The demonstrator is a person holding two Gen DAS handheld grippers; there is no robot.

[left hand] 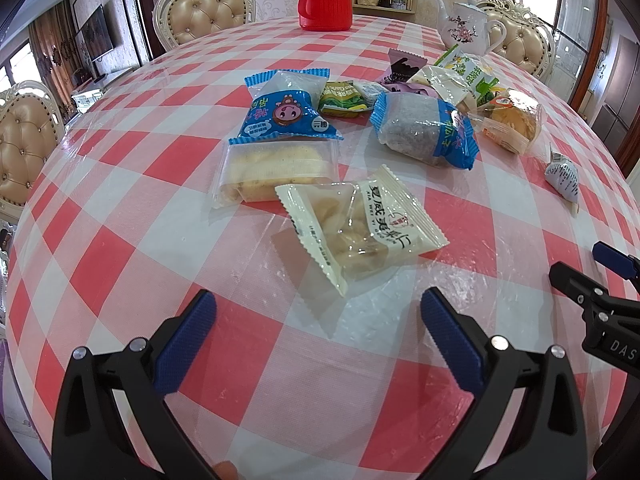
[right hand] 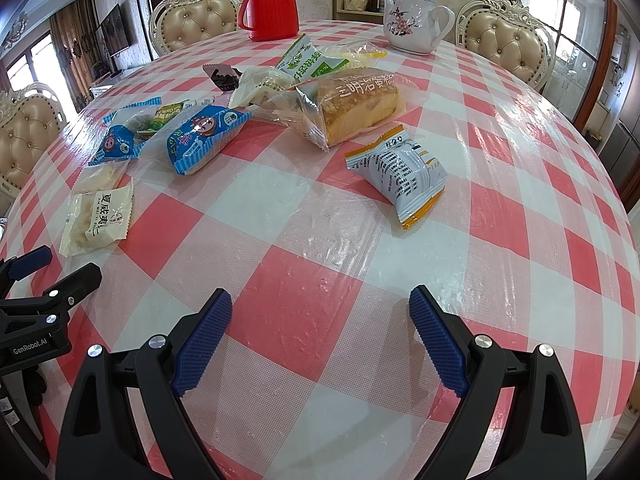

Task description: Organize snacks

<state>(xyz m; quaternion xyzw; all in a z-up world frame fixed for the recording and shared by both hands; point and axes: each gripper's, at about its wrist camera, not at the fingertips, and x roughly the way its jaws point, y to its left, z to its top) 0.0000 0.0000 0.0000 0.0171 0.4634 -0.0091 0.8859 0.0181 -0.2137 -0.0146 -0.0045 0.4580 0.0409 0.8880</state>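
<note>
Several wrapped snacks lie scattered on the red-and-white checked table (left hand: pixel 120 264). A cream packet of pale chips (left hand: pixel 360 228) lies just ahead of my left gripper (left hand: pixel 318 308), which is open and empty. Behind it sit a clear-wrapped pastry (left hand: pixel 276 168), a blue packet with a cartoon face (left hand: pixel 286 110) and a blue-ended dark cake (left hand: pixel 424 130). My right gripper (right hand: pixel 320 304) is open and empty over bare cloth. A white-and-orange packet (right hand: pixel 400 172) lies ahead of it, with a wrapped sandwich cake (right hand: pixel 352 104) further back. A green packet (right hand: pixel 310 58) sits behind.
A red thermos (right hand: pixel 270 4) and a white flowered teapot (right hand: pixel 414 20) stand at the far side of the table. Padded cream chairs (left hand: pixel 204 10) ring the table. The right gripper's tips (left hand: pixel 592 276) show at the left wrist view's right edge.
</note>
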